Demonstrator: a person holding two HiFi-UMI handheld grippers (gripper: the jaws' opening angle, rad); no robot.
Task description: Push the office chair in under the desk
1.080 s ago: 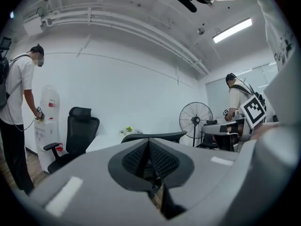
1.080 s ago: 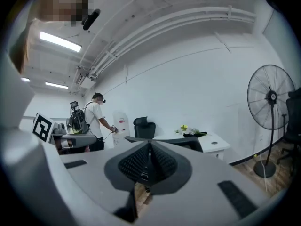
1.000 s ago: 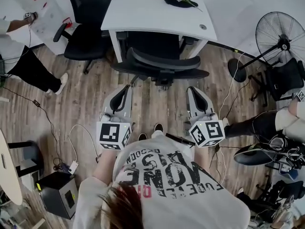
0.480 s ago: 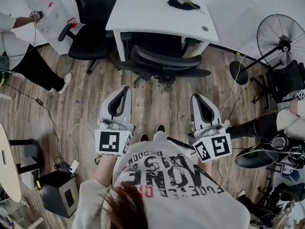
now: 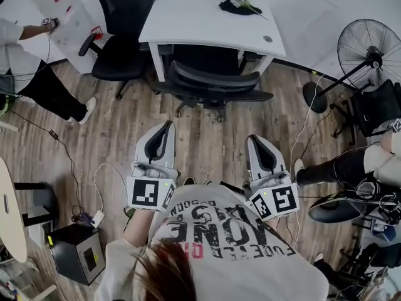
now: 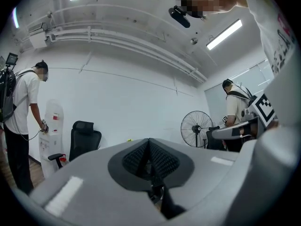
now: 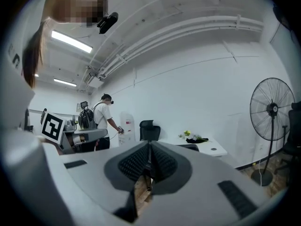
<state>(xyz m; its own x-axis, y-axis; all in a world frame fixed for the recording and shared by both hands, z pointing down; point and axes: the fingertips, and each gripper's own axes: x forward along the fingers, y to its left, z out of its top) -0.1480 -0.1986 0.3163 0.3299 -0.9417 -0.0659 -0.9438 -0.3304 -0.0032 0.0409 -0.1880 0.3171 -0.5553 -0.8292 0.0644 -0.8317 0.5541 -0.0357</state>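
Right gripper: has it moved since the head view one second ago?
Yes. The right gripper has drawn back from the desk; more floor now shows between it and the office chair.

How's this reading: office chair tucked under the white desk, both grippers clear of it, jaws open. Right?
Jaws are shut, not open: each gripper view shows them closed, empty. Otherwise right: office chair under the white desk, left gripper and right gripper clear of it.

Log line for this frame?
chair: seat under desk | left gripper: shut, empty, off chair | right gripper: shut, empty, off chair
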